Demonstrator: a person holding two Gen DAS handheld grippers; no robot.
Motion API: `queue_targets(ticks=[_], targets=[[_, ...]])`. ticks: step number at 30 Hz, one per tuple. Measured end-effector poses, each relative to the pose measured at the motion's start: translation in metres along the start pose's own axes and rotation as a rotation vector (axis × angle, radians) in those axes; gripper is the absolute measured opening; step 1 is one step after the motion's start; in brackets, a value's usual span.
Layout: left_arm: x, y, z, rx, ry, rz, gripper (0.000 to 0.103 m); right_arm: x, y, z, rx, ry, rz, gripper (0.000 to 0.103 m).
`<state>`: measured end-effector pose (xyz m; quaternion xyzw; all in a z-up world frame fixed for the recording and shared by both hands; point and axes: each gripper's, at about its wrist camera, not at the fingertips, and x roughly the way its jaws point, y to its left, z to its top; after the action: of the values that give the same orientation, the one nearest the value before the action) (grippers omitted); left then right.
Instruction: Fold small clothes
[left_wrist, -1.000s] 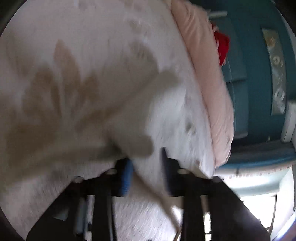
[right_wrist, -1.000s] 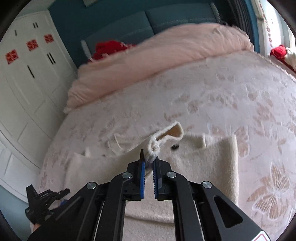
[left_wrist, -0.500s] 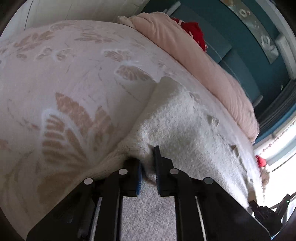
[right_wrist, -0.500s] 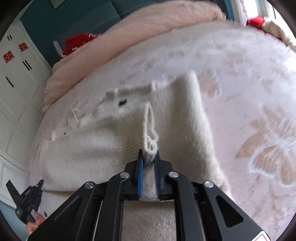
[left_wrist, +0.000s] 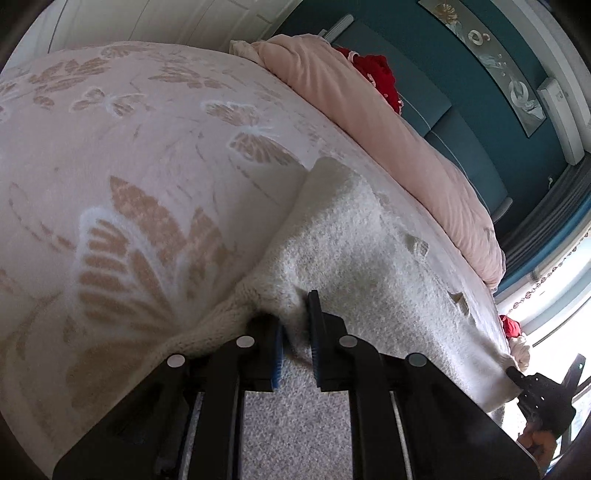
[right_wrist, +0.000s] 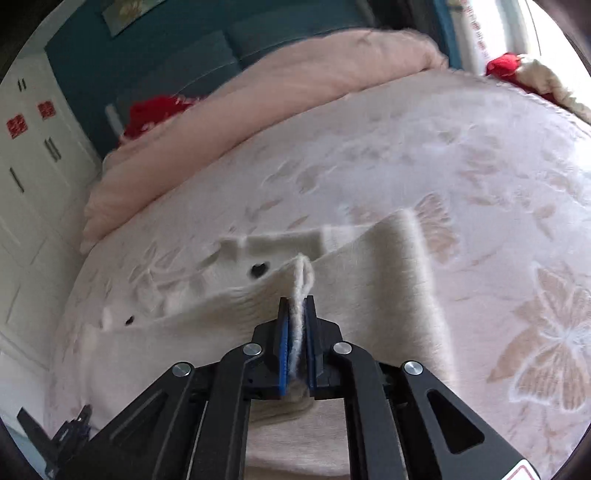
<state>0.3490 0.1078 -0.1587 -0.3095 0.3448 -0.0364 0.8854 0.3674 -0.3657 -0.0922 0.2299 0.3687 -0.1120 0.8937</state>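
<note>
A cream fuzzy knit garment lies spread on the pink butterfly-patterned bedspread. My left gripper is shut on the garment's near edge, with cloth bunched between its blue pads. In the right wrist view the same garment shows two dark buttons. My right gripper is shut on a raised fold of its edge. Each gripper shows small at the edge of the other's view: the right one in the left wrist view, the left one in the right wrist view.
A rolled pink duvet lies along the far side of the bed, with a red item behind it. White wardrobe doors stand at the left, a teal headboard wall beyond. A red and cream bundle sits near the window.
My left gripper swung from a blurred steep view to a steady low hold on the garment edge. My right gripper pulled its pinched fold across the garment, which now lies more spread.
</note>
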Motion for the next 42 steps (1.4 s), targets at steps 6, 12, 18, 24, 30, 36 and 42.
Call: queue_targets(ticks=[6,12,18,24,30,36,42], targets=[[0.000,-0.001,0.000,0.002,0.000,0.001,0.013,0.004,-0.006,-0.008,-0.008,0.073,-0.008,0.009],[-0.016,0.002,0.006,-0.014,0.070,-0.017,0.019,-0.087,-0.029,-0.060,-0.002,0.032,0.019,0.029],[-0.132,0.035,-0.022,0.010,0.130,-0.021,0.092,-0.177,-0.098,-0.163,-0.078,0.139,-0.137,0.051],[-0.215,0.087,-0.074,-0.072,0.246,0.002,0.094,-0.236,-0.141,-0.232,0.068,0.246,-0.061,0.068],[-0.228,0.070,-0.103,-0.083,0.268,-0.012,0.098,-0.233,-0.125,-0.261,0.114,0.258,0.026,0.074],[-0.218,0.053,-0.114,-0.078,0.302,-0.010,0.098,-0.220,-0.096,-0.261,0.112,0.245,0.086,0.074],[-0.209,0.038,-0.112,-0.034,0.323,0.017,0.041,-0.212,-0.101,-0.251,0.202,0.224,0.115,0.010]])
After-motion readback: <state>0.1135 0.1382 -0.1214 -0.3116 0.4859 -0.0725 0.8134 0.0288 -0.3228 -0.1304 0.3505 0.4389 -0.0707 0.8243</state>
